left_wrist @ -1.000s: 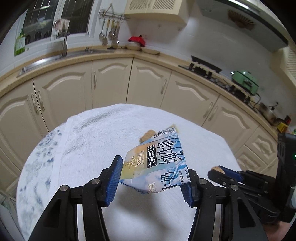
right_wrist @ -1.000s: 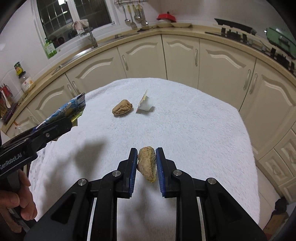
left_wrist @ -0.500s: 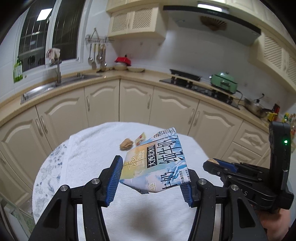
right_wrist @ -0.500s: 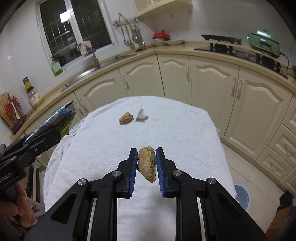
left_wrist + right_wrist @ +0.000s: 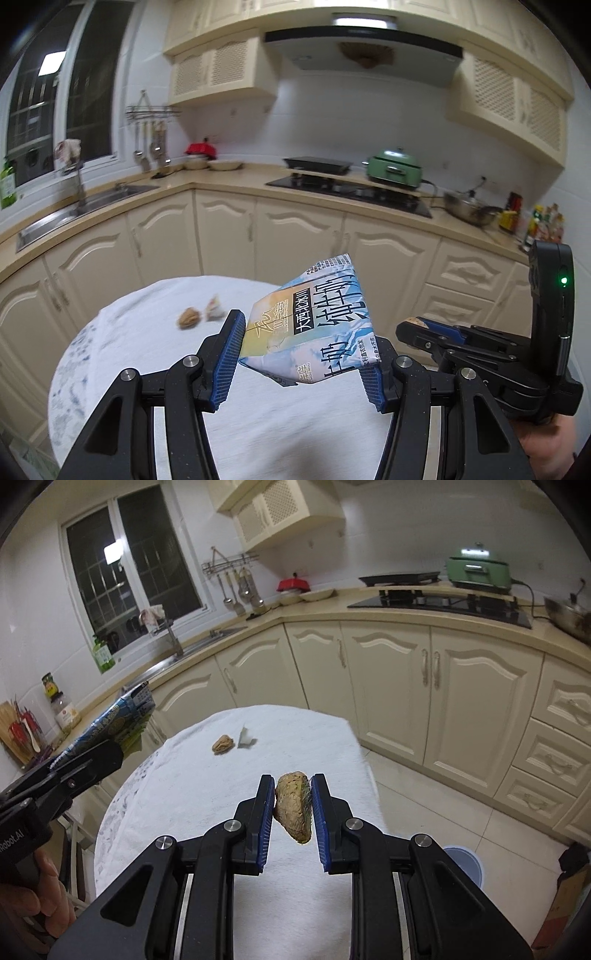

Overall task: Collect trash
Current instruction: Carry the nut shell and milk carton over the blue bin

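Left wrist: left gripper (image 5: pixel 303 360) pinching milk carton (image 5: pixel 314 332), right gripper (image 5: pixel 293 812) clamping brownish, perhaps food, scrap (image 5: pixel 291 806).

Both tools have lifted up and back from the bench (image 5: pixel 325 738); the brown scrap (image 5: pixel 222 744) and torn wrapper (image 5: pixel 245 737) now sit smaller, toward 11 o'clock.

Counter: green pot (image 5: pixel 394 168) beside the hob (image 5: pixel 347 188)
Sink (image 5: pixel 85 206): under the window (image 5: pixel 136 587)
Rack: ladles (image 5: pixel 236 590) hanging
Bottle (image 5: pixel 102 653): green, on the sill
Cabinets (image 5: pixel 391 679): cream
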A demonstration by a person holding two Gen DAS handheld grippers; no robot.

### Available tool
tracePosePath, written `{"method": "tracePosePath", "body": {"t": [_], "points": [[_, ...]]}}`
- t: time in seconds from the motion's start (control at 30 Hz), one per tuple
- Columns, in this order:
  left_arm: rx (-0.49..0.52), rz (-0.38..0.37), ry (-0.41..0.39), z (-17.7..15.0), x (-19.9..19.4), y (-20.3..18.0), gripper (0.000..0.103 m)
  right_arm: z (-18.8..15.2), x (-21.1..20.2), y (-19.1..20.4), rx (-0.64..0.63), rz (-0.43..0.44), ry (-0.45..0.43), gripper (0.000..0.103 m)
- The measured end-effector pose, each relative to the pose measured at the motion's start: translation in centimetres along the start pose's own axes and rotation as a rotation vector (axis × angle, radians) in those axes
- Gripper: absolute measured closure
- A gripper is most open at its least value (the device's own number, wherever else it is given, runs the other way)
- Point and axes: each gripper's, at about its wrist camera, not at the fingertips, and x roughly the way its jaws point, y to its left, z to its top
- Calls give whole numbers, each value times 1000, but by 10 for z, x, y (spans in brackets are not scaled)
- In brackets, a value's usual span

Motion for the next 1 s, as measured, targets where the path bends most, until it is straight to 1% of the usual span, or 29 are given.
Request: {"method": "tracePosePath", "body": {"t": [0.17,0.3,0.43,0.63,0.73,0.83,0.97,1.0], "points": [[43,-61,5,2,14,-29,50,0,-19,-39,48,-67,-29,83],[82,-146,42,4,39,-56,50,-3,-31,-78,99,-137,-38,83],[109,-224,114,2,75,-83,50,-9,-40,-129,172,-226,-33,83],[172,-300,214,-5,128,-123,50,-20,-43,-196,270,-316,-9,83],[198,-334,270,-6,156,-140,50,-28,-36,-227,327,-335,15,83],[211,-353,330,7,195,-159,50,-36,-25,-249,363,-349,45,82],[226,-379,415,3,238,-177,50,-47,-11,-274,406,-358,76,82],[226,-382,432,6,251,-185,50,-49,-8,-279,415,-359,82,82]]}}
